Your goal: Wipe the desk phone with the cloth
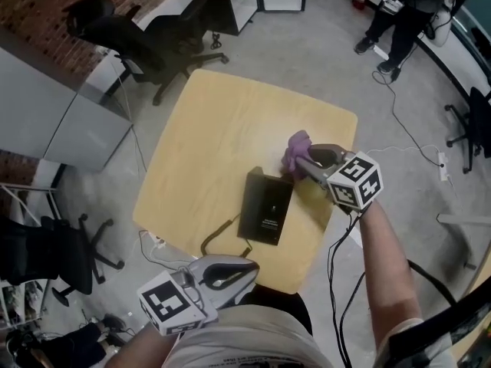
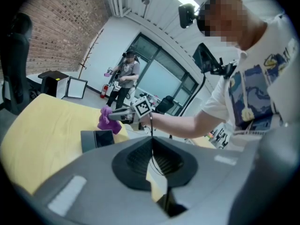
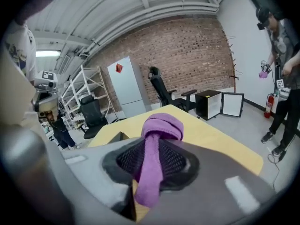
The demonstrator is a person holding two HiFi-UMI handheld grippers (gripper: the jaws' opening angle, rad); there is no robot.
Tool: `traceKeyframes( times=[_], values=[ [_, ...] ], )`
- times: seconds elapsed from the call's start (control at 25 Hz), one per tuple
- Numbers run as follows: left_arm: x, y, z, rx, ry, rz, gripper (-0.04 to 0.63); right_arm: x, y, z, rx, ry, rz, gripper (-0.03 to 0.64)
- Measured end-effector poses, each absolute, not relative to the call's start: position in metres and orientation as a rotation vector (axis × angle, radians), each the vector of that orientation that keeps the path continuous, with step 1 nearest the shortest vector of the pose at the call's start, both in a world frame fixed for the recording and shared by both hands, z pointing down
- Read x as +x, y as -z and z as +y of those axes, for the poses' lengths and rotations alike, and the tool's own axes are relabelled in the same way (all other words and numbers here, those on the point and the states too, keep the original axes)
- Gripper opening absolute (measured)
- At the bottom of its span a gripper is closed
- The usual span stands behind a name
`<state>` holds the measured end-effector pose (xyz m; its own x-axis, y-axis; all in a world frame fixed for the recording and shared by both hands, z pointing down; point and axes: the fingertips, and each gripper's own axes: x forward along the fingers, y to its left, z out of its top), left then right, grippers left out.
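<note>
A black desk phone [image 1: 265, 207] lies on the yellow table [image 1: 207, 136], toward its near right side. My right gripper [image 1: 303, 162] is shut on a bunched purple cloth [image 1: 294, 152], which hangs just past the phone's far right corner; whether it touches the phone I cannot tell. In the right gripper view the cloth [image 3: 157, 139] runs up between the jaws and bulges over their tips. My left gripper [image 1: 247, 267] is shut with nothing in it, off the table's near edge. From the left gripper view I see the phone [image 2: 96, 139] and the cloth [image 2: 106, 120].
The phone's coiled cord [image 1: 218, 236] trails off the near table edge. Black office chairs [image 1: 157, 41] stand beyond the table's far left corner, another chair [image 1: 57, 253] at the lower left. A person [image 1: 404, 10] stands at the far right. Cables [image 1: 406, 133] lie on the floor.
</note>
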<state>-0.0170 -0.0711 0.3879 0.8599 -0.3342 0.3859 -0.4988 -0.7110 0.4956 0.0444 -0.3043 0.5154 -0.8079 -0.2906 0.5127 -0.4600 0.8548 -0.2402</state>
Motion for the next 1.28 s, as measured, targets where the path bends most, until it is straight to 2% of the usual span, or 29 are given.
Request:
traceKeyframes(
  times=[0.28,0.84,1.28],
  values=[
    [-0.006,-0.381,-0.077,2.439,-0.355,-0.562,0.006,0.040,-0.491,-0.272,0.500,-0.534,-2.653,0.089],
    [-0.013,-0.386,-0.076,2.419,-0.368,-0.577,0.006,0.046,-0.566,-0.285,0.614,-0.623,-2.473,0.089],
    [-0.014,-0.387,-0.073,2.440,-0.365,-0.521,0.006,0.061,-0.569,-0.285,0.859,-0.697,-2.426,0.090]
  ],
)
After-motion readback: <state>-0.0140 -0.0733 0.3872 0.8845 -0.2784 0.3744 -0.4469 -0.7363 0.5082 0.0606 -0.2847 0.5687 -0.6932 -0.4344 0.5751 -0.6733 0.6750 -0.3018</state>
